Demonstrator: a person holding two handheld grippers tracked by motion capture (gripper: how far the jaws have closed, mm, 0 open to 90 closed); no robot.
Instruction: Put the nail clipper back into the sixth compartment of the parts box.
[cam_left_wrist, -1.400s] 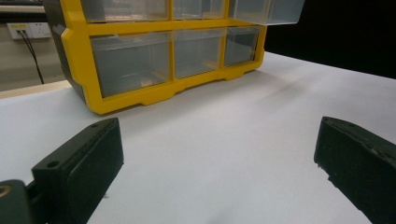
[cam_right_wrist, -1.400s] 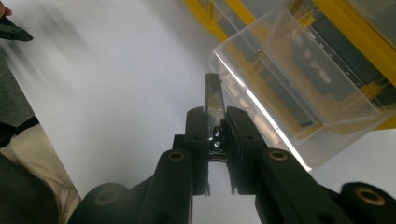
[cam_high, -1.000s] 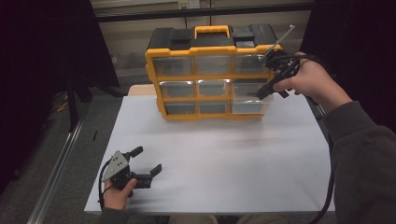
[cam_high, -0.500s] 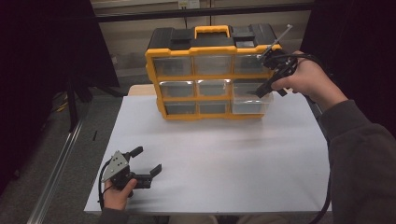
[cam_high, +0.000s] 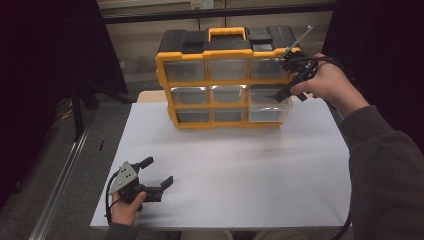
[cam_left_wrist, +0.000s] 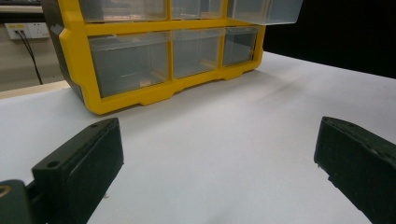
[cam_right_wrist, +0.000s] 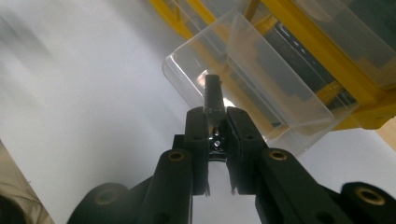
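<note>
Where the yellow-framed drawer cabinet (cam_high: 225, 80) stands at the far edge of the white worktop (cam_high: 240, 170), the right hand-held gripper (cam_high: 283, 92) is held against its right side, over the pulled-out clear drawer (cam_high: 270, 107) of the middle row. In the right gripper view its two black jaws are pressed together on a small dark metal pin (cam_right_wrist: 212, 100), which looks like a screw or bit; its exact kind cannot be told. The pin is slender and cylindrical, dull grey with a bright glint near the pads, and its long axis runs straight out along the jaws, the free end pointing into the open drawer (cam_right_wrist: 243, 74). The drawer is a thin-walled box of transparent plastic with rounded corners. The cabinet has a black top, a yellow carrying handle (cam_high: 227, 33) and three rows of three clear drawers. The left hand-held gripper (cam_high: 157, 172) rests low at the near left corner of the worktop, well apart from the cabinet, its blocky matte black jaws spread wide with nothing between them.
</note>
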